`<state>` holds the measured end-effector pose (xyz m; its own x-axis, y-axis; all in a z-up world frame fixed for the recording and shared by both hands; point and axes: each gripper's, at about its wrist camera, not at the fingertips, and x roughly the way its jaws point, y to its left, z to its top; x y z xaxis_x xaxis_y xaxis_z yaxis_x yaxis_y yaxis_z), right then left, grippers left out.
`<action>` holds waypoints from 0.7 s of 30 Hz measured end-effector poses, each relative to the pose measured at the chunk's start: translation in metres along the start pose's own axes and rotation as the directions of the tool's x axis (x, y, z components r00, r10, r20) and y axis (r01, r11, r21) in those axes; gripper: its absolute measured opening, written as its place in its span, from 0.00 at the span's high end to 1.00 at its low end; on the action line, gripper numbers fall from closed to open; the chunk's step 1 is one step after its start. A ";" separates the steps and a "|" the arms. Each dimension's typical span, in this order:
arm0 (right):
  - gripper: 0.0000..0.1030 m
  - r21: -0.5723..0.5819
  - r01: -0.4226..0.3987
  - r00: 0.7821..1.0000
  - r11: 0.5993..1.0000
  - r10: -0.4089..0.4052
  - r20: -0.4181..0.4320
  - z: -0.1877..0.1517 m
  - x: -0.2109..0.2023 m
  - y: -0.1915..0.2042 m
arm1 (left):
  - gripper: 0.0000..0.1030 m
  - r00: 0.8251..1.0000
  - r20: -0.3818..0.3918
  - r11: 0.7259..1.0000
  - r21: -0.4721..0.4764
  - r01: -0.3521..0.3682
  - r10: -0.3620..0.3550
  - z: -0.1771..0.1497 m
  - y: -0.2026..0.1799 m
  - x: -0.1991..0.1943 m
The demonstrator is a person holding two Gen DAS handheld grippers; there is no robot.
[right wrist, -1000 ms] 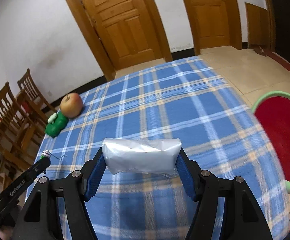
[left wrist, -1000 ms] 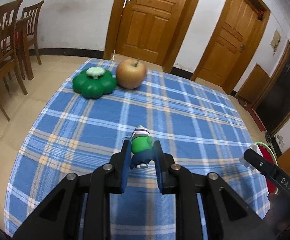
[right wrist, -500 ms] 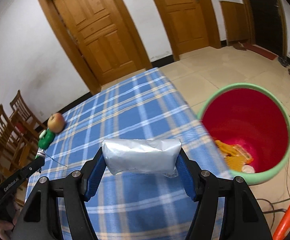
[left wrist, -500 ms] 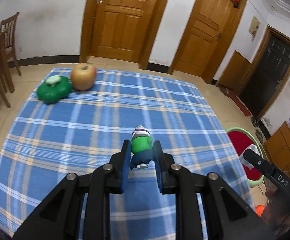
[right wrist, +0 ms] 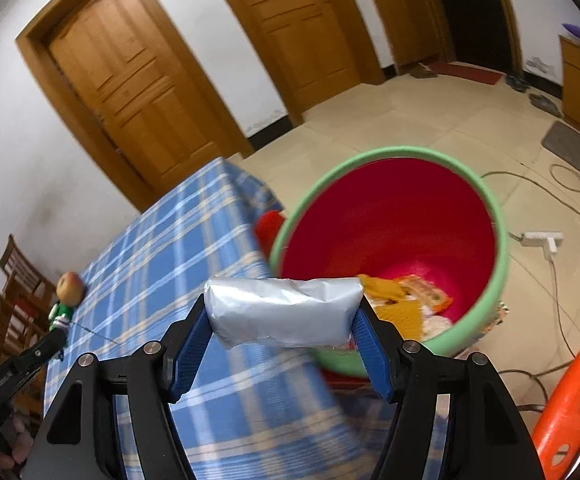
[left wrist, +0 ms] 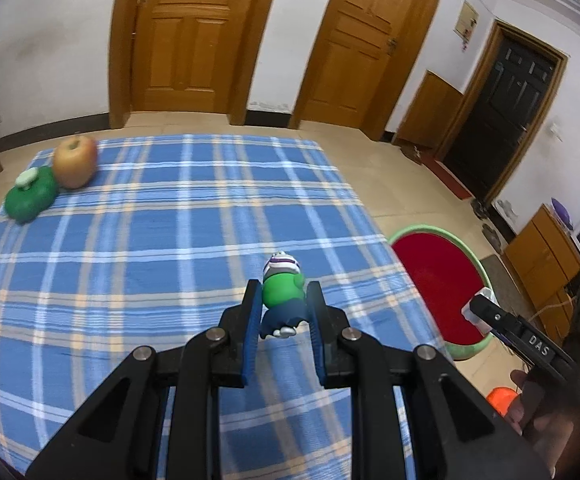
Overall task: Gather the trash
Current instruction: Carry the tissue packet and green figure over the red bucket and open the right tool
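My left gripper [left wrist: 283, 300] is shut on a small green and blue toy figure [left wrist: 282, 294] with a striped cap, held above the blue plaid tablecloth [left wrist: 150, 248]. My right gripper [right wrist: 284, 312] is shut on a silver foil packet [right wrist: 284, 310] that spans its blue pads. The packet hangs just before the rim of a red bin with a green rim [right wrist: 393, 216], which stands on the floor past the table's right edge and holds yellow and orange wrappers [right wrist: 405, 296]. The same bin [left wrist: 437, 280] shows in the left wrist view, with the right gripper's tip [left wrist: 485, 308] in front of it.
An apple [left wrist: 74, 161] and a green flower-shaped object [left wrist: 30, 196] sit at the table's far left corner. Wooden chairs [right wrist: 6, 292] stand left of the table. An orange stool [right wrist: 573, 400], cables and a power strip [right wrist: 541, 238] lie on the floor by the bin.
Both grippers swung to the right toward the table's edge, still holding their objects. The red bin came into full view under the right gripper and closer in the left wrist view.
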<state>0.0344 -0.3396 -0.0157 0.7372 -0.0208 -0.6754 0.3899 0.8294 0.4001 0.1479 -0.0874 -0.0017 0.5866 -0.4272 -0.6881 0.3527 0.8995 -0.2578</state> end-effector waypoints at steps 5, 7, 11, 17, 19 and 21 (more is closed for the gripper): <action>0.31 0.049 0.031 1.000 0.998 -0.031 -0.002 0.006 0.002 -0.027 | 0.79 0.999 -0.025 0.999 0.037 0.032 -0.031 0.002 -0.024 0.010; 0.31 0.072 0.037 0.999 0.997 -0.037 -0.003 0.007 0.003 -0.037 | 0.79 0.998 -0.035 0.998 0.053 0.045 -0.043 0.002 -0.033 0.014; 0.31 0.106 0.045 0.999 0.993 -0.045 -0.007 0.009 0.006 -0.049 | 0.79 0.997 -0.054 0.995 0.079 0.065 -0.061 0.004 -0.048 0.022; 0.30 0.130 0.033 0.999 0.991 -0.033 0.000 0.011 0.005 -0.064 | 0.79 0.994 -0.079 0.990 0.115 0.087 -0.078 0.007 -0.072 0.036; 0.26 0.133 0.029 1.000 0.991 -0.030 0.004 0.011 0.004 -0.067 | 0.79 0.993 -0.084 0.986 0.132 0.097 -0.087 0.007 -0.080 0.040; 0.25 0.134 0.025 1.000 0.991 -0.026 0.011 0.012 0.004 -0.070 | 0.79 0.992 -0.088 0.984 0.144 0.106 -0.094 0.008 -0.087 0.043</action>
<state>0.0163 -0.4042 -0.0388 0.7325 -0.0484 -0.6791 0.4786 0.7460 0.4631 0.1478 -0.1847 -0.0037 0.4843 -0.4998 -0.7181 0.5138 0.8268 -0.2289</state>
